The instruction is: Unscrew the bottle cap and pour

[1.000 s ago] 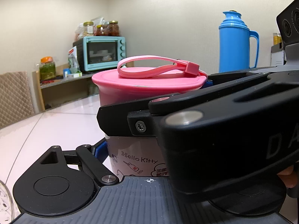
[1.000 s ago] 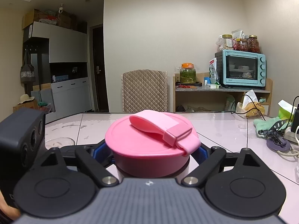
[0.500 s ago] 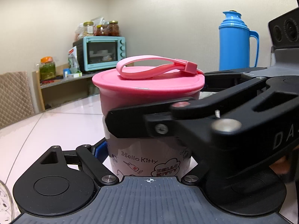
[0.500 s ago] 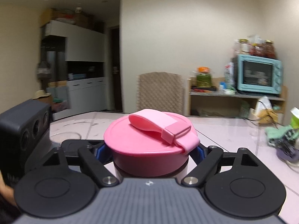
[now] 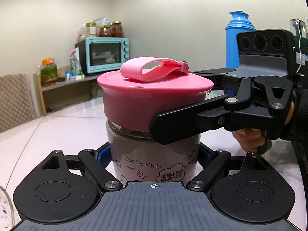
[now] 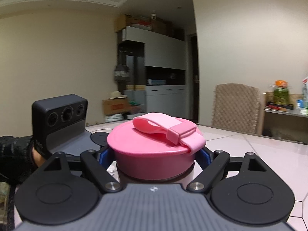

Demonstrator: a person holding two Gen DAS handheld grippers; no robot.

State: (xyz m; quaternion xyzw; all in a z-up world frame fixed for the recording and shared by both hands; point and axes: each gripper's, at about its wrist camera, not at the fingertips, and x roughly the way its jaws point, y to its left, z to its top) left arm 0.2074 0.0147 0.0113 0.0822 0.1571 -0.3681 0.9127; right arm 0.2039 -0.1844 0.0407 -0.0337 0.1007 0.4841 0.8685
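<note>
A: While the left hand-held gripper [image 5: 154, 156] is clamping the glass body of the bottle [image 5: 154, 159], which step is being worked?

B: The unscrewing. The right hand-held gripper [image 6: 154, 157] is gripping the pink cap [image 6: 154, 152] from both sides, its blue pads [image 6: 103, 155] pressing on the cap's wall, and the cap is sitting slightly tilted on the neck in the left wrist view, so I am judging the thread to be partly loosened.

A: Where is the bottle standing?

B: Upright on the pale, glossy tiled worktop [image 5: 63, 121], apparently well in from its edges, though the fisheye is bending things too much for me to be sure.

A: What is the next move calling for?

B: More twisting with the cap kept level, then a straight lift once it is running free; the left grip is needing to hold firm so the smooth glass is not spinning with the cap.

A: And the materials?

B: The cap is looking like matte, wide, round plastic with a soft, flat carrying loop [image 5: 154, 70] arching over its top. The bottle is a printed cylinder, dark liquid showing under the cap's rim.
</note>
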